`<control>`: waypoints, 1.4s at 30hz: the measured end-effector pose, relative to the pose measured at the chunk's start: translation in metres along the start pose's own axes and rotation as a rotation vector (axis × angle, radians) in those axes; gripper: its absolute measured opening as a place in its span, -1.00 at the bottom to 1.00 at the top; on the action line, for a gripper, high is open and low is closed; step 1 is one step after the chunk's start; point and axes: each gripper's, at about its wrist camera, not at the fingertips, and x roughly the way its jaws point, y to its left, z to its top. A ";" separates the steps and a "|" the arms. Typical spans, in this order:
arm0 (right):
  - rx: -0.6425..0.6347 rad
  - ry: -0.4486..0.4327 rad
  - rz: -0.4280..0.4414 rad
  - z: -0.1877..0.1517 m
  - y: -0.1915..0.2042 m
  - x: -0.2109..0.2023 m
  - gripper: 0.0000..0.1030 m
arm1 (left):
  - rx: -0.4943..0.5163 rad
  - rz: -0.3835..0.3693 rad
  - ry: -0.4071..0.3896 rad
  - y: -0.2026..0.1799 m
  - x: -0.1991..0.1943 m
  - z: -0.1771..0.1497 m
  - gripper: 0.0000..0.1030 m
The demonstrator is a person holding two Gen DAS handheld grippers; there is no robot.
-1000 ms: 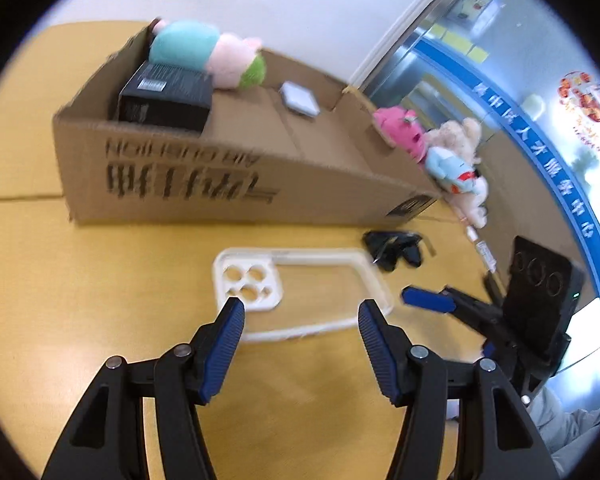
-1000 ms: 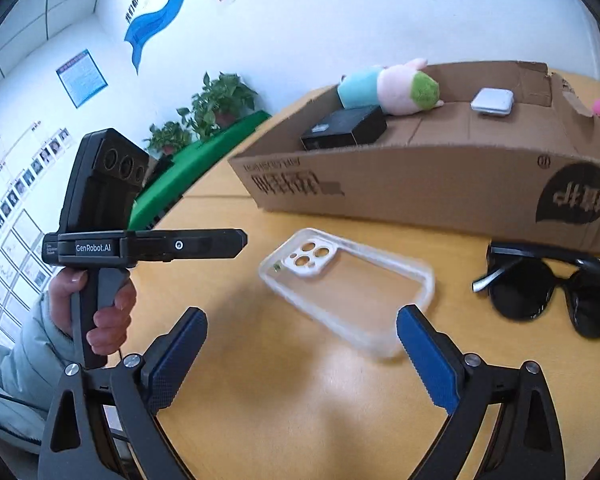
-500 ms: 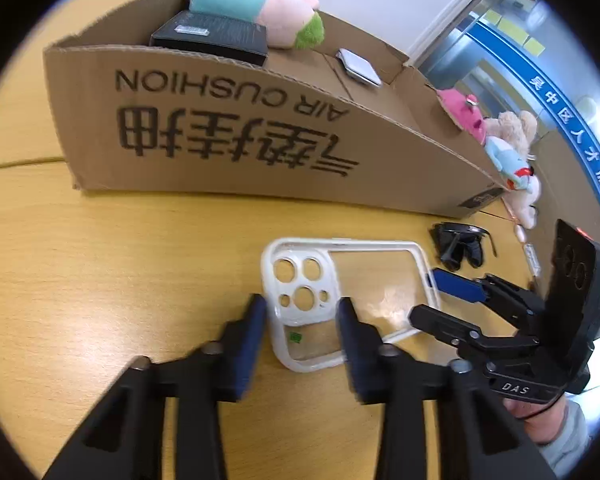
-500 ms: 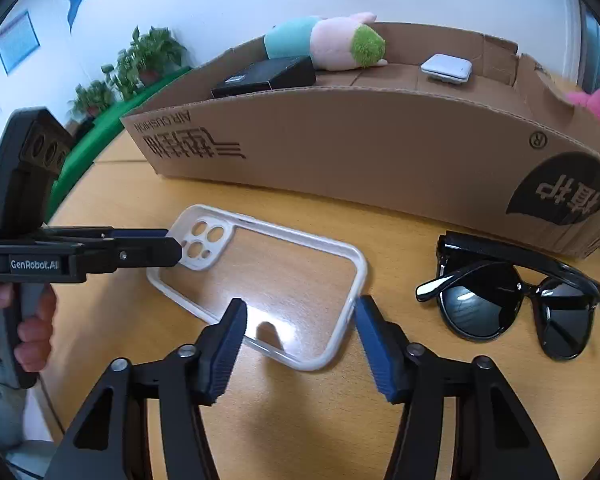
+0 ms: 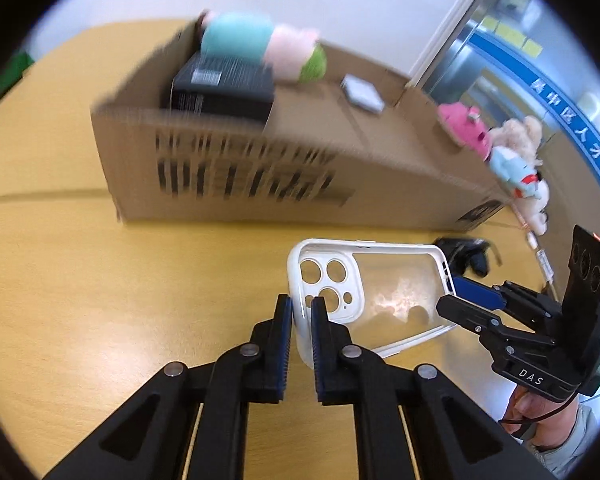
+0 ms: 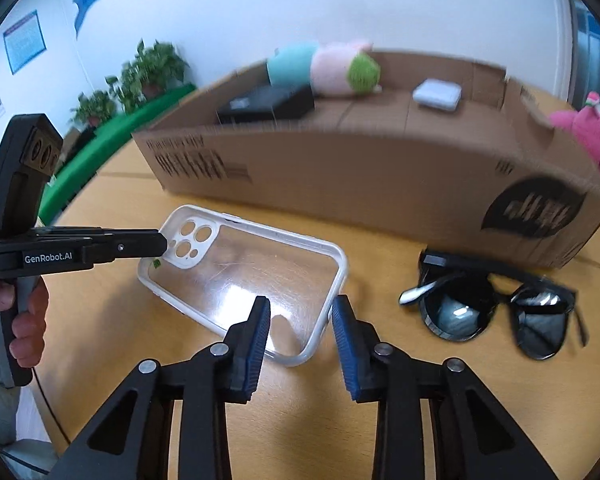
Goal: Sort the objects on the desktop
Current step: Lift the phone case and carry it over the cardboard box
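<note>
A clear phone case with a white rim (image 5: 380, 292) (image 6: 244, 272) is tilted up off the wooden table. My left gripper (image 5: 301, 312) is shut on its camera-end rim. My right gripper (image 6: 300, 320) is partly closed around the case's other end; its jaws are not touching it, a gap shows on each side. Black sunglasses (image 6: 496, 304) lie on the table right of the case. A long cardboard box (image 6: 340, 168) (image 5: 236, 168) stands behind, holding a black box (image 5: 220, 88), a teal and pink plush (image 5: 260, 46) and a small grey pad (image 5: 362, 92).
Pink and beige plush toys (image 5: 500, 148) lie past the box's right end; the pink one also shows in the right wrist view (image 6: 588, 140). Potted plants (image 6: 140, 76) stand beyond the table's left edge. A small tube (image 5: 542, 256) lies near the sunglasses (image 5: 466, 256).
My left gripper closed on the case's camera-end rim and lifted that end. My right gripper narrowed and moved in around the other end. Both views pulled back and tilted up.
</note>
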 end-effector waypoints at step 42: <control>0.034 0.199 0.153 0.142 -0.005 0.136 -0.22 | 0.036 0.280 0.070 0.054 0.029 0.123 -0.76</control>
